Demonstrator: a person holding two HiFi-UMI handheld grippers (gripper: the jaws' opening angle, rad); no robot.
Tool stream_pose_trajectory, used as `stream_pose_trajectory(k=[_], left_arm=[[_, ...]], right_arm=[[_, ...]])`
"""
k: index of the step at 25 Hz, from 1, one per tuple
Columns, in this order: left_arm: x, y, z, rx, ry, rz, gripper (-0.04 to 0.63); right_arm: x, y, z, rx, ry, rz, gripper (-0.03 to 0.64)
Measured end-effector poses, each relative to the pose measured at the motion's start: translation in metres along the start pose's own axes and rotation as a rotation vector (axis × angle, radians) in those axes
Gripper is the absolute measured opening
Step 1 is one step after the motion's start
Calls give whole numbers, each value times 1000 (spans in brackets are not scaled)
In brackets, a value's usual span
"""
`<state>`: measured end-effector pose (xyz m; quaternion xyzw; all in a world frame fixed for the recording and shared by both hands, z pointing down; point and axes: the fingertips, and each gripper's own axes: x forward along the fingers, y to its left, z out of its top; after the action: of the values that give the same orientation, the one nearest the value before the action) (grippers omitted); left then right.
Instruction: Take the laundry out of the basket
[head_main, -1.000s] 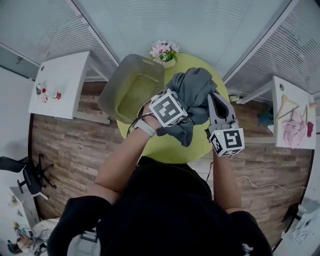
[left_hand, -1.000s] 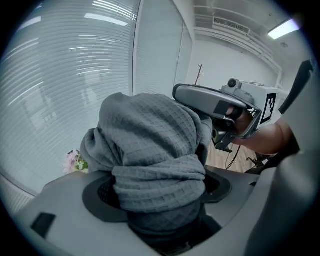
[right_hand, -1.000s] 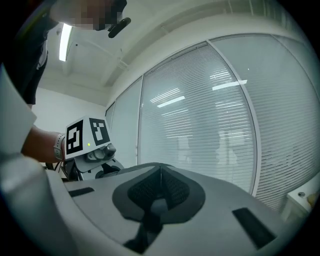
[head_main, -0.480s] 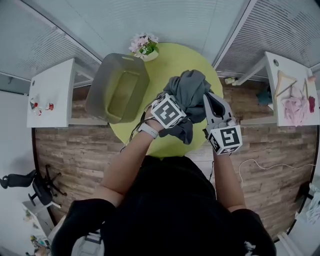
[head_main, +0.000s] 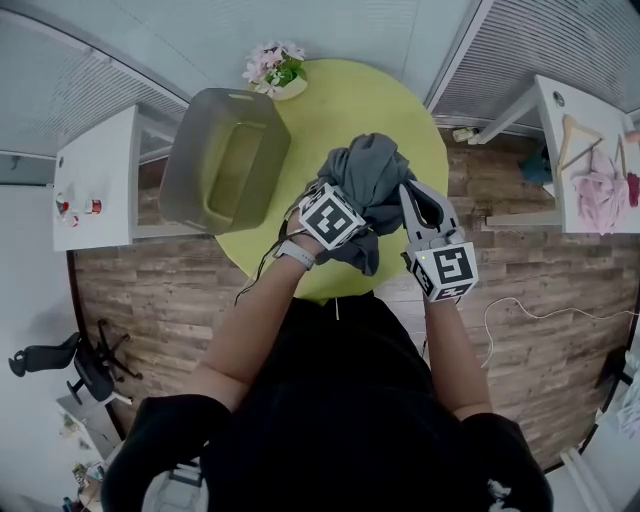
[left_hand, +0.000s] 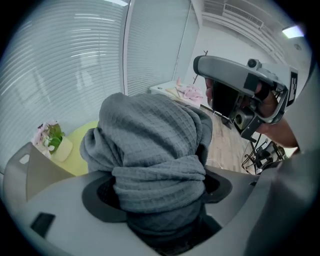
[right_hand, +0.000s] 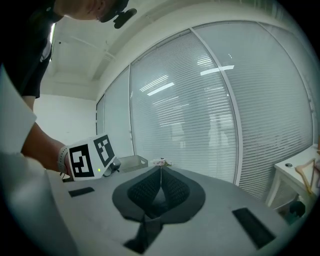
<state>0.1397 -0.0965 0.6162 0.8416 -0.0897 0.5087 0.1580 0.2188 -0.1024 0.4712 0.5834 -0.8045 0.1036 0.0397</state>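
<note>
A bunched grey garment hangs over the round green table, to the right of the empty grey-green basket. My left gripper is shut on the garment's lower folds; in the left gripper view the cloth fills the space between the jaws and hides the tips. My right gripper sits just to the right of the garment, pads pressed together with nothing between them. The right gripper view shows the left gripper's marker cube and the basket beyond it.
A pot of pink flowers stands at the table's far edge beside the basket. A white side table is at the left, and another with a hanger and pink clothing at the right. An office chair stands on the wooden floor.
Both hands have sunk towards the table with the grey garment still in the left gripper. The right gripper stays beside the cloth.
</note>
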Motion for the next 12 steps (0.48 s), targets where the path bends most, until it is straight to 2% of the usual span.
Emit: stream_pose_trajectory(k=[3,12], left_arm=[[13,3,-19,-36,45,-1,402],[51,27,-42,-103,32,18,402]], right_arm=[[5,3,-13,6,24,12,23],[22,14,-48,23,94,42,23]])
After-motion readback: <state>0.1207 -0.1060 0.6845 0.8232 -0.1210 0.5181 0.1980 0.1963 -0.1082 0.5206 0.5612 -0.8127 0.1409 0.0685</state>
